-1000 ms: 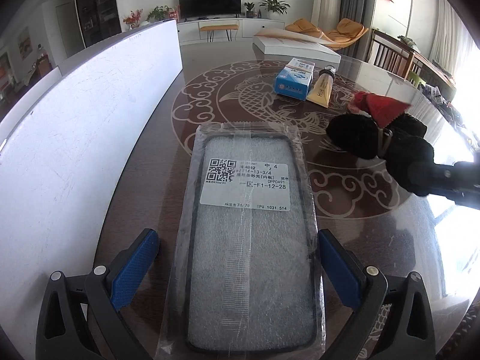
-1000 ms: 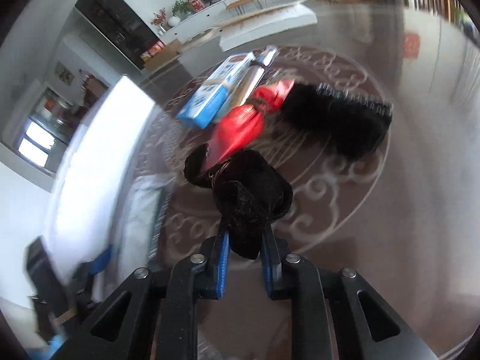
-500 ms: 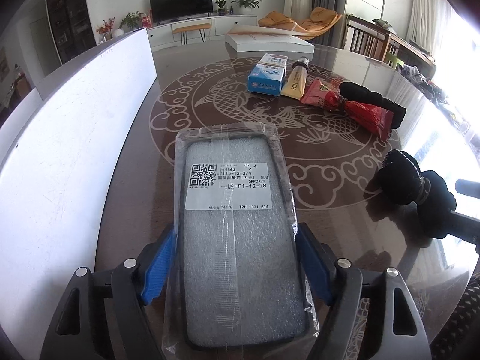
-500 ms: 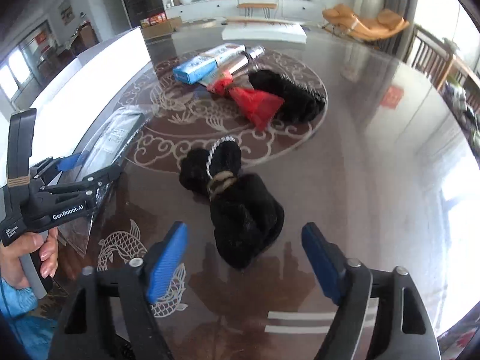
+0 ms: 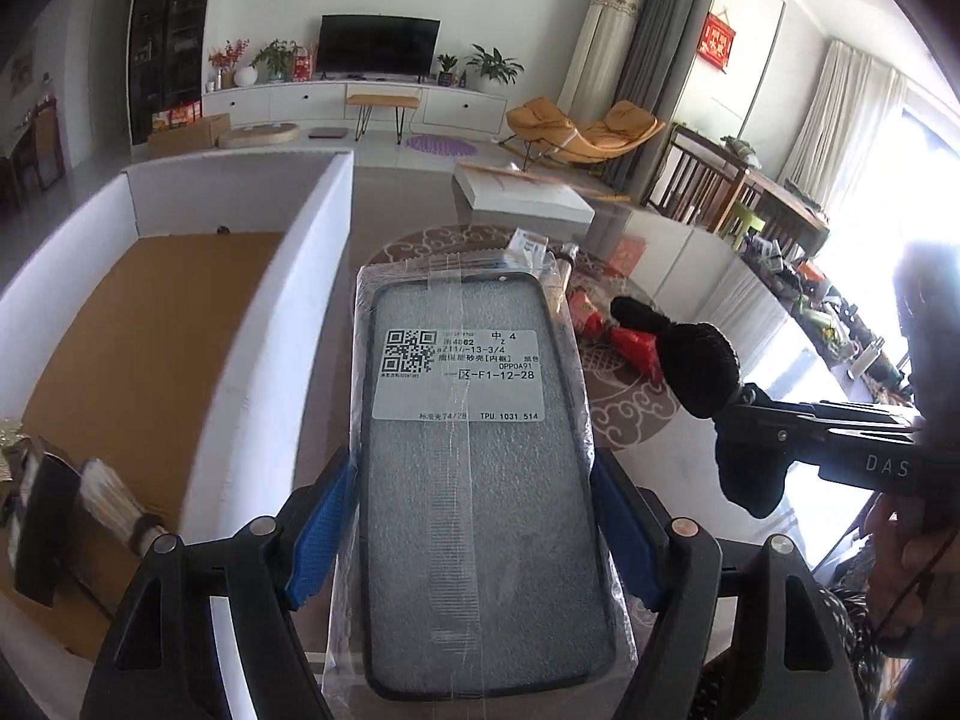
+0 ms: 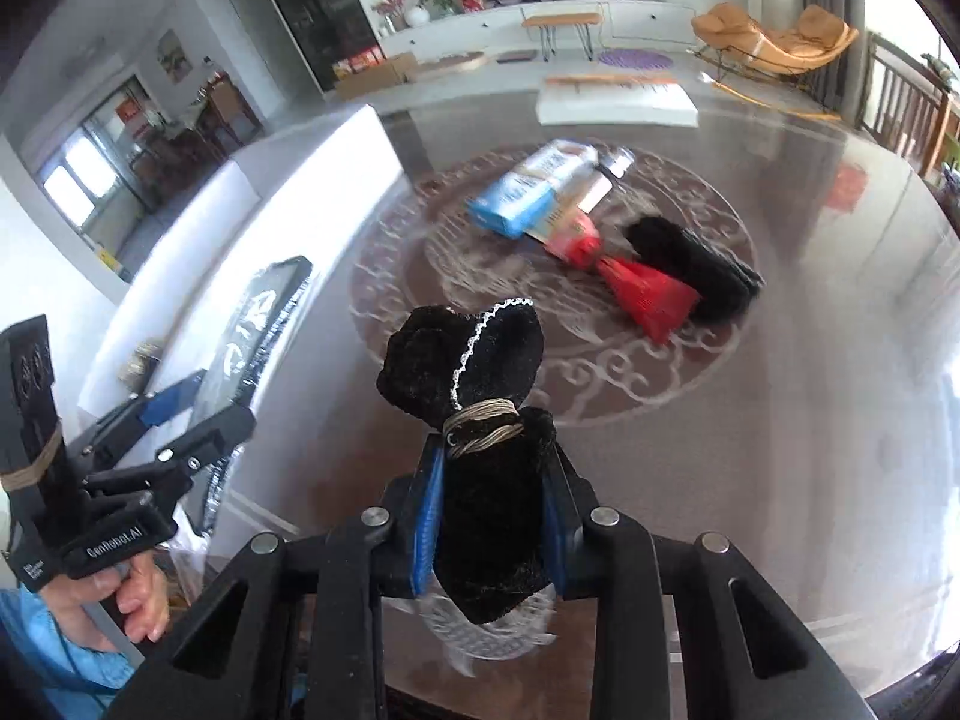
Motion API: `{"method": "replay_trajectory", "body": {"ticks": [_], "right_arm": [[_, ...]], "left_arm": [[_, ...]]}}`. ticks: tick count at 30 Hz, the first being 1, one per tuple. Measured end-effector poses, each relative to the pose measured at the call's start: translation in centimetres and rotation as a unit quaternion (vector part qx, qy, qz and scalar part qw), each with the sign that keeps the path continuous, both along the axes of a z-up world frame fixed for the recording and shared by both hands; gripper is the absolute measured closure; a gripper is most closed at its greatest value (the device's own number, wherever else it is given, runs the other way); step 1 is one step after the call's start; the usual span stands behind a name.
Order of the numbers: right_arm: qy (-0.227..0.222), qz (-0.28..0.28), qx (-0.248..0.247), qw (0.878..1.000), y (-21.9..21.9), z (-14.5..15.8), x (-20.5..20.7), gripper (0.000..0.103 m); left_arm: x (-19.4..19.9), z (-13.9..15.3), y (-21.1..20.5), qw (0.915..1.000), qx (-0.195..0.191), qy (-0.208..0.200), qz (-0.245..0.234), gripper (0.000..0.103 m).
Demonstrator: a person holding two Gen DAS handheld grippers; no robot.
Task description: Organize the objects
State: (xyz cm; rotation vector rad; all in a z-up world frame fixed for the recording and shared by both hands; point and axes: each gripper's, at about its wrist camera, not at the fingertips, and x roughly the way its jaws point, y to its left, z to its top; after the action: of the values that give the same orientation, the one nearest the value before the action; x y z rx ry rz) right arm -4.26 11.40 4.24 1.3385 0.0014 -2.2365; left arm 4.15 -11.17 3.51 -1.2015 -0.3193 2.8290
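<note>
A phone case (image 5: pixel 480 570) in a clear plastic bag with a white label is held off the table, beside the white box (image 5: pixel 264 324). My left gripper (image 5: pixel 474 516) is shut on its long edges, blue pads pressing both sides. The right wrist view shows that gripper (image 6: pixel 180 414) and the case (image 6: pixel 258 324) at left, next to the box wall (image 6: pixel 288 228). A black velvet pouch (image 6: pixel 468 354) tied with cord is held above the table, with my right gripper (image 6: pixel 492 510) shut on its lower half. In the left wrist view the pouch (image 5: pixel 702 366) hangs at right.
On the round patterned table (image 6: pixel 780 420) lie a blue carton (image 6: pixel 528 192), a tube (image 6: pixel 600 186), a red packet (image 6: pixel 642 294) and a black brush (image 6: pixel 690 264). A flat white box (image 6: pixel 618 102) sits at the far edge. The white box has a brown floor (image 5: pixel 150 330) with a pale bundle (image 5: pixel 114 498).
The left jaws closed on the phone case and lifted it off the table beside the box. The right jaws let the pouch rest, opened wide, then closed on it and raised it.
</note>
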Motion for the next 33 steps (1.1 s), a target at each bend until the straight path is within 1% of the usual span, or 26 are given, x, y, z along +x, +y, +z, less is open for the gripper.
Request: {"method": "replay_trajectory", "body": {"ticks": [2, 5, 6, 8, 9, 10, 11, 12, 13, 14, 15, 17, 19, 21, 22, 23, 25, 26, 27, 29, 31, 33], "right_arm": [[0.01, 0.027, -0.046, 0.999, -4.0, 2.4, 0.2, 0.074], [0.006, 0.073, -0.113, 0.991, -11.0, 4.7, -0.1, 0.074], [0.004, 0.089, -0.127, 0.988, -13.6, 5.0, -0.1, 0.074], [0.003, 0.112, -0.144, 0.983, -18.3, 5.0, 0.2, 0.073], [-0.001, 0.121, -0.151, 0.981, -20.5, 4.6, 0.1, 0.069], [-0.008, 0.122, -0.154, 0.981, -22.3, 3.9, 0.0, 0.058], [-0.019, 0.115, -0.152, 0.982, -23.6, 3.1, -0.3, 0.049], [-0.032, 0.104, -0.148, 0.983, -24.5, 2.2, -0.5, 0.037], [-0.044, 0.097, -0.147, 0.983, -25.0, 1.4, -0.7, 0.036], [-0.049, 0.094, -0.148, 0.983, -25.0, 0.8, -0.8, 0.036], [-0.044, 0.09, -0.149, 0.984, -24.4, 0.4, -0.7, 0.036], [-0.006, 0.06, -0.129, 0.99, -21.8, -0.2, -0.4, 0.034], [0.05, 0.016, -0.089, 0.995, -18.1, -0.7, 0.2, 0.017], [0.102, -0.048, -0.035, 0.993, -13.8, -1.7, 0.7, 0.009], [0.117, -0.081, -0.01, 0.99, -11.7, -2.6, 0.8, 0.008], [0.12, -0.11, 0.015, 0.987, -9.7, -3.7, 0.7, 0.008], [0.104, -0.161, 0.069, 0.979, -6.0, -6.4, 0.2, 0.008], [0.095, -0.186, 0.093, 0.973, -4.2, -7.7, 0.0, 0.008], [0.089, -0.209, 0.111, 0.968, -2.5, -8.6, 0.2, 0.008], [0.082, -0.244, 0.136, 0.957, 0.5, -10.2, 0.0, 0.008], [0.083, -0.26, 0.156, 0.949, 2.3, -11.2, 0.0, 0.008], [0.076, -0.27, 0.165, 0.945, 3.4, -11.1, 0.2, 0.008]], "left_arm": [[1.3, 2.1, -2.9, 0.9994, -0.012, 0.019, 0.026, 0.028], [2.5, 3.3, -8.3, 0.9945, -0.05, 0.019, 0.09, 0.028], [2.7, 3.2, -10.2, 0.9914, -0.064, 0.013, 0.113, 0.028], [2.8, 2.2, -13.3, 0.9848, -0.093, -0.019, 0.145, 0.028], [2.7, 1.5, -14.5, 0.9807, -0.109, -0.039, 0.158, 0.028], [2.6, 0.6, -15.4, 0.9761, -0.123, -0.058, 0.169, 0.027], [2.4, -0.3, -16.2, 0.9721, -0.131, -0.076, 0.179, 0.027], [2.4, -1.0, -16.7, 0.9697, -0.132, -0.09, 0.185, 0.027], [2.4, -1.5, -17.0, 0.9698, -0.123, -0.098, 0.186, 0.027], [2.5, -1.7, -17.0, 0.9721, -0.11, -0.097, 0.183, 0.027], [2.7, -1.6, -16.7, 0.9744, -0.101, -0.09, 0.179, 0.027], [3.0, -1.1, -15.2, 0.978, -0.099, -0.068, 0.17, 0.027], [2.9, -0.2, -12.6, 0.9843, -0.098, -0.045, 0.14, 0.027], [2.6, 0.6, -9.4, 0.9929, -0.077, -0.023, 0.087, 0.026], [2.5, 0.8, -7.5, 0.9964, -0.062, -0.015, 0.057, 0.02], [2.1, 1.1, -5.6, 0.9985, -0.046, -0.009, 0.029, 0.013], [1.2, 1.1, -1.8, 0.9995, -0.015, -0.009, -0.025, 0.006], [0.8, 0.3, 0.0, 0.9987, -0.005, -0.016, -0.049, 0.004], [0.4, -0.6, 1.7, 0.9975, -0.004, -0.03, -0.064, 0.004], [-0.7, -2.8, 4.6, 0.9958, -0.018, -0.051, -0.073, 0.004], [-2.0, -5.2, 6.3, 0.9954, -0.038, -0.062, -0.062, 0.004], [-3.4, -7.4, 7.0, 0.995, -0.054, -0.071, -0.045, 0.005]]}}
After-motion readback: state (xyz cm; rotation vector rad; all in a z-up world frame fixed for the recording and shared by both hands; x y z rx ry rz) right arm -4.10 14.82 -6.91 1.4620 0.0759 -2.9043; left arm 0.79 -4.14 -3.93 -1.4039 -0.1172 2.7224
